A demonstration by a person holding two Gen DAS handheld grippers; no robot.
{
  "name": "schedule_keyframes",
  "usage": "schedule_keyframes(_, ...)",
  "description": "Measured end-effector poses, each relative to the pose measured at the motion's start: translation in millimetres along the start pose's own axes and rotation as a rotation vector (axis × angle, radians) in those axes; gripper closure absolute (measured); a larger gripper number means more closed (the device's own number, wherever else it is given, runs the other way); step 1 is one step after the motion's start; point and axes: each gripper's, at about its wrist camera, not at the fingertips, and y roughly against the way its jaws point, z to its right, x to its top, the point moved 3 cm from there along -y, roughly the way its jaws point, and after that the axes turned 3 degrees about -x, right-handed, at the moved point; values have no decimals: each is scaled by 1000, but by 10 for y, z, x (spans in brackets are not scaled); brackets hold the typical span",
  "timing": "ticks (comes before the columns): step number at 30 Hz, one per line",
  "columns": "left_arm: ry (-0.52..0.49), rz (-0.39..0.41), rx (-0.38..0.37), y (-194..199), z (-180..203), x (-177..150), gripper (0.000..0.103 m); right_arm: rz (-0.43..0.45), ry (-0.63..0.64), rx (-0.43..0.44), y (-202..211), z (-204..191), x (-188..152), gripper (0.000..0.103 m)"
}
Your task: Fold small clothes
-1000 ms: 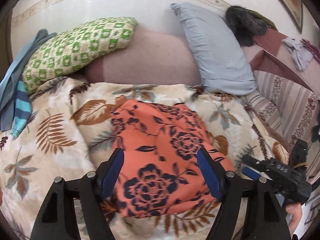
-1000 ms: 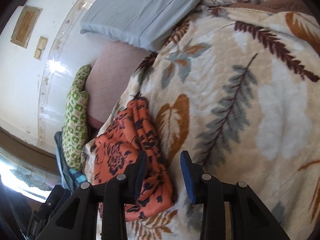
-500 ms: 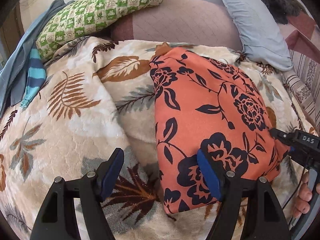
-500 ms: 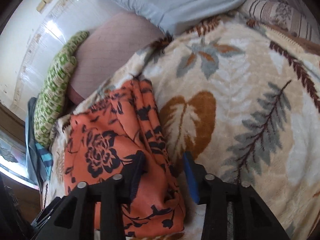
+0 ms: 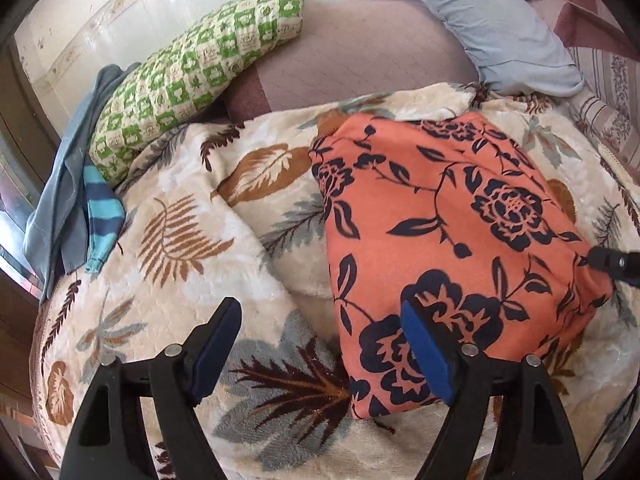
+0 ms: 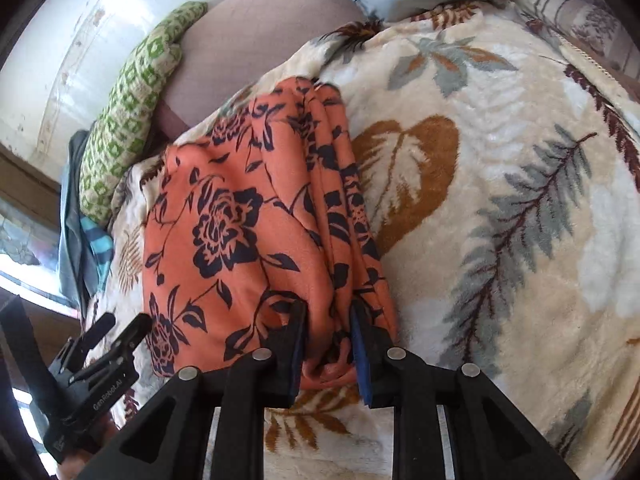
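Left wrist view only: flat top face of the orange floral garment (image 5: 440,216), plus the tip of the right gripper (image 5: 612,266) touching its right edge. Right wrist view only: the stacked folded layers along the garment's right side, and the left gripper (image 6: 108,336) seen from outside, near the garment's near-left corner.

Landmark: green checked pillow (image 5: 192,80). The garment lies on the leaf-print blanket (image 5: 168,248), to the right of the pillow and nearer the cameras, well apart from it. A blue striped cloth (image 5: 100,216) sits just below the pillow's left end. A grey-blue pillow (image 5: 492,28) lies to its right, beyond the garment.

The garment is a folded, roughly rectangular pack. Long axis runs from the near edge away toward the pillows, far end leaning slightly toward the green one.

Left gripper (image 5: 320,352): jaws wide apart, just been opening. The right finger (image 5: 428,356) is over the garment's near-left corner, the left finger over bare blanket. The garment's left edge lies between them, nothing pinched.

Right gripper (image 6: 326,344): jaws have just been closing, now narrow and clamped on the bunched layers at the garment's near-right edge, fabric bulging between the pads.
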Motion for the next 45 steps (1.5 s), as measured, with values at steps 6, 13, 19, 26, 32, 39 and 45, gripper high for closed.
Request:
schedule_keyframes(6, -38, 26, -5, -60, 103, 32, 14, 228, 13, 136, 394, -104, 208, 79)
schedule_keyframes(13, 73, -70, -80, -355, -26, -138, 11, -150, -24, 152, -479, -257, -18, 83)
schedule_keyframes(19, 74, 8, -64, -242, -132, 351, 12, -57, -85, 223, -262, -152, 66, 82)
schedule_keyframes(26, 105, -83, -15, -859, -21, 888, 11, 11, -130, 248, -69, -30, 187, 81)
schedule_keyframes(32, 161, -244, -44, -1491, 67, 866, 0, 23, -102, 211, -91, -27, 236, 81)
schedule_keyframes(39, 208, -149, -86, -1036, -124, 757, 0, 50, -91, 210, -77, -51, 248, 81)
schedule_keyframes(45, 116, 36, -82, -173, -188, 246, 0, 118, -41, 228, 45, -228, 260, 81)
